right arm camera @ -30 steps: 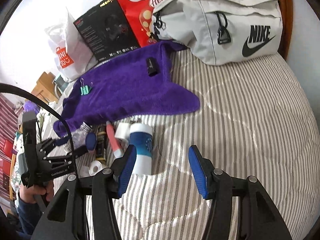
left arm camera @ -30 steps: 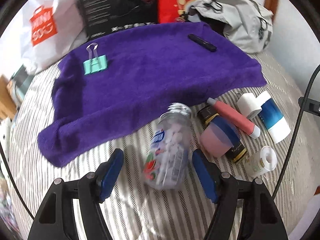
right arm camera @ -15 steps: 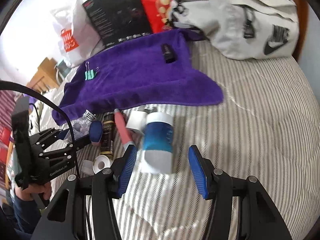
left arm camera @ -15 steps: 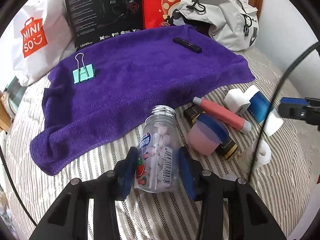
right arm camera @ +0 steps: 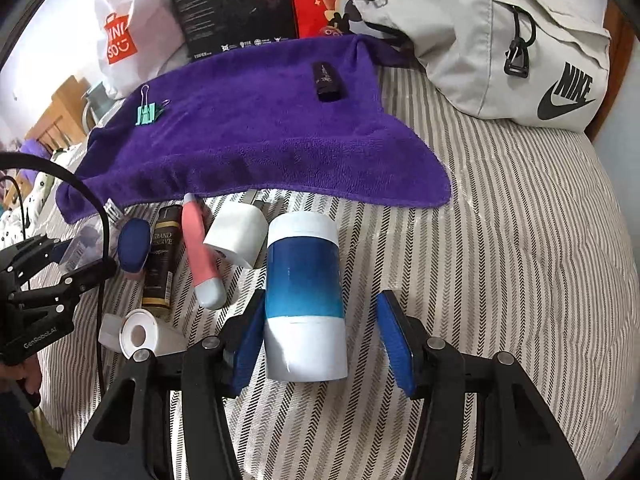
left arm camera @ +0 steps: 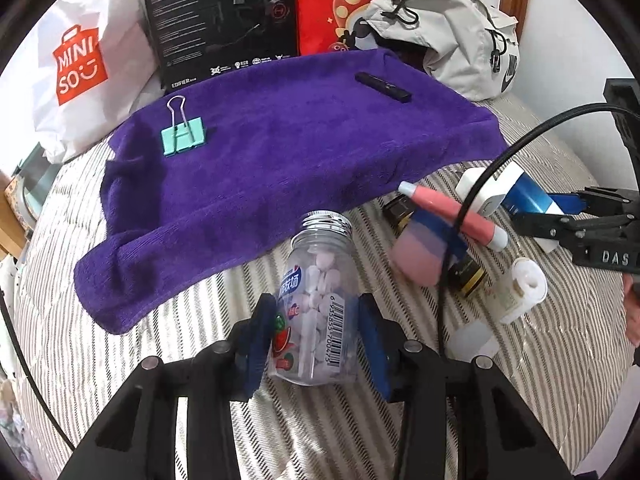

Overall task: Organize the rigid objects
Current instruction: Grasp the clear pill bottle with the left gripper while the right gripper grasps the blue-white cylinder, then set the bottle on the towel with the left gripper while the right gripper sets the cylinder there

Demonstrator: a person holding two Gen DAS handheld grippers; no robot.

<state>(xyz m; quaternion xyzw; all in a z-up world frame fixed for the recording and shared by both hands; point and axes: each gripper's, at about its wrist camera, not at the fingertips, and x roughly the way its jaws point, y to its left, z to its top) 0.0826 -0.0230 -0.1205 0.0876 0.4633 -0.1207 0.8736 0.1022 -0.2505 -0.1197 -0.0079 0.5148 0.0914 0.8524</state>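
Left gripper [left arm camera: 316, 340], jaws drawn in against both sides of a clear candy jar [left arm camera: 318, 312] with a metal cap, which lies on the striped bedcover [left arm camera: 540, 380] just short of the purple towel [left arm camera: 300, 152]. Right gripper [right arm camera: 325, 336], jaws spread wide around a blue-and-white canister [right arm camera: 306, 300]; the left pad appears to touch it, the right pad stands clear. Beside the canister lie a pink tube [right arm camera: 198, 248], a white block [right arm camera: 236, 238] and a dark bottle [right arm camera: 162, 264]. Farther off, on the towel, rest a green binder clip [left arm camera: 183, 136] and a black stick [left arm camera: 382, 86]. Step in hand, as judged: grasping items for transfer to the towel. The next move calls for the right jaws to narrow squarely on the canister, then a lift of both items.
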